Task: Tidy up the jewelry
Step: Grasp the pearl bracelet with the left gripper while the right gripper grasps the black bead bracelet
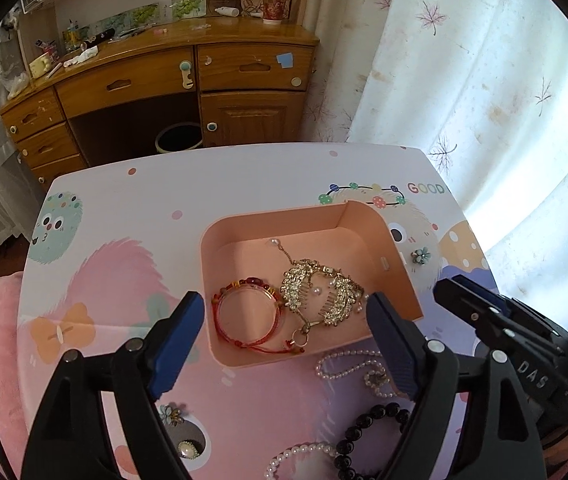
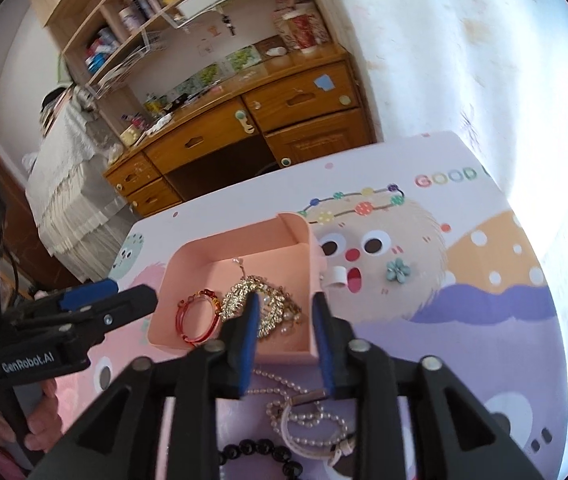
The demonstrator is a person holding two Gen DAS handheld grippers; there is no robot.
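A pink box (image 1: 379, 232) (image 2: 303, 240) sits on the cartoon-print table (image 1: 244, 176). In it lie a red bead bracelet (image 1: 244, 312) (image 2: 198, 316) and a gold rhinestone hair comb (image 1: 319, 292) (image 2: 268, 304). My left gripper (image 1: 284, 332) is open and empty above the box's near side. My right gripper (image 2: 285, 316) is open and empty above the box's near right corner; it also shows in the left wrist view (image 1: 483, 312). A pearl chain (image 1: 347, 364) (image 2: 303, 412), a black bead bracelet (image 1: 363, 428) (image 2: 252, 452) and a pearl bracelet (image 1: 295, 456) lie in front of the box.
A teal flower earring (image 1: 421, 256) (image 2: 397, 270) and a white ring (image 2: 337, 276) lie right of the box. Another flower piece (image 1: 172, 414) and a pearl stud (image 1: 188, 449) lie near left. A wooden desk (image 1: 164, 80) stands behind; a curtain (image 1: 483, 80) hangs at right.
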